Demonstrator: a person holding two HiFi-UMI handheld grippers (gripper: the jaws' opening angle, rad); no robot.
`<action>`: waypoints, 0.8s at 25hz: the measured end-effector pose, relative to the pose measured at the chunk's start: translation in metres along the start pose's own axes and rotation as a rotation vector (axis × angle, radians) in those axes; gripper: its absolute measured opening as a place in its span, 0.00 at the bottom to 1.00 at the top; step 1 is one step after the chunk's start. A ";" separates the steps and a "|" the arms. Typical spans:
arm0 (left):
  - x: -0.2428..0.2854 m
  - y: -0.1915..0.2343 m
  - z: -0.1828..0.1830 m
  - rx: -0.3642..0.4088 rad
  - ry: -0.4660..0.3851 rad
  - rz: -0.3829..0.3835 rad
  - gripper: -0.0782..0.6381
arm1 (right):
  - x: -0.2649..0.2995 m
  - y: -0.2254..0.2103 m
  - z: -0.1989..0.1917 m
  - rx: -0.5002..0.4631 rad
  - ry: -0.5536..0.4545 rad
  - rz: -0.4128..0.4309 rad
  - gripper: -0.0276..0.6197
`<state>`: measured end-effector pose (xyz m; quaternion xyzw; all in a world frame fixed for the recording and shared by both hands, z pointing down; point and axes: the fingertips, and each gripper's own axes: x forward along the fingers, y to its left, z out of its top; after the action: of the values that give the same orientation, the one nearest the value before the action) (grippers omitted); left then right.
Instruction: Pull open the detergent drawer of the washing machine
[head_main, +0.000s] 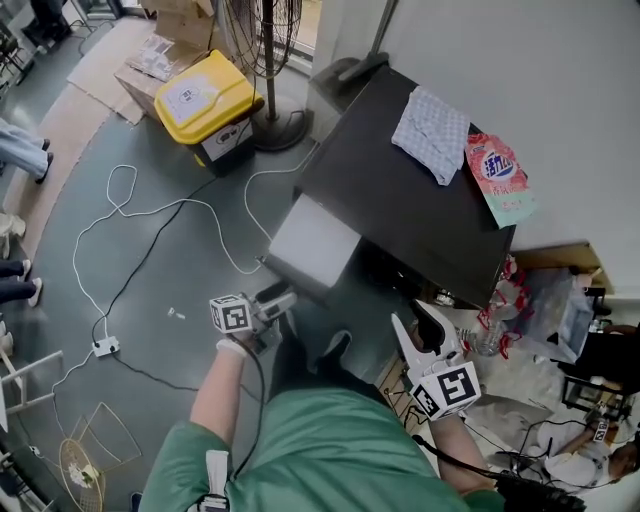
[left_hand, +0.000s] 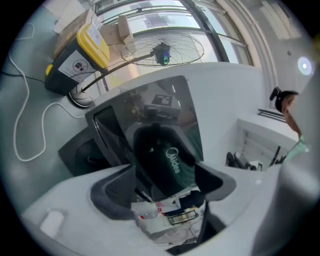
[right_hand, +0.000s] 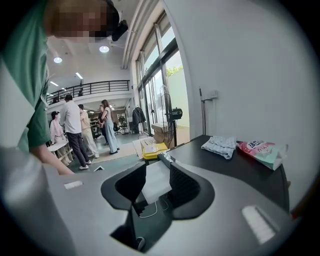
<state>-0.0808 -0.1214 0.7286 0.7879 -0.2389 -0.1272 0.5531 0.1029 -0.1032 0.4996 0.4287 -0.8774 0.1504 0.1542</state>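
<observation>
Bright daylight, fisheye-warped soft edges

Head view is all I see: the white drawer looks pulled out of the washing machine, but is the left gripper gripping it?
Observer: No. The left gripper is open with nothing clamped; only the dark door shows through its gap.
Operator: Where is the drawer from there?
Observer: The drawer sits right of that gripper in its view, apart from it.
Operator: And the right gripper?
Observer: The right gripper is open and empty too, and the drawer shows through its gap.
</observation>
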 end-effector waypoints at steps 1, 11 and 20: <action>-0.005 0.001 0.000 0.019 0.006 0.035 0.63 | 0.001 0.000 0.002 -0.002 -0.005 0.002 0.27; -0.048 -0.077 0.069 0.352 -0.077 0.290 0.62 | -0.002 -0.020 0.039 -0.022 -0.105 -0.020 0.27; -0.054 -0.216 0.137 0.790 -0.210 0.555 0.48 | -0.008 -0.022 0.089 -0.124 -0.182 -0.085 0.27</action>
<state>-0.1399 -0.1450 0.4755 0.8270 -0.5242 0.0463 0.1979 0.1122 -0.1456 0.4182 0.4672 -0.8763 0.0495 0.1064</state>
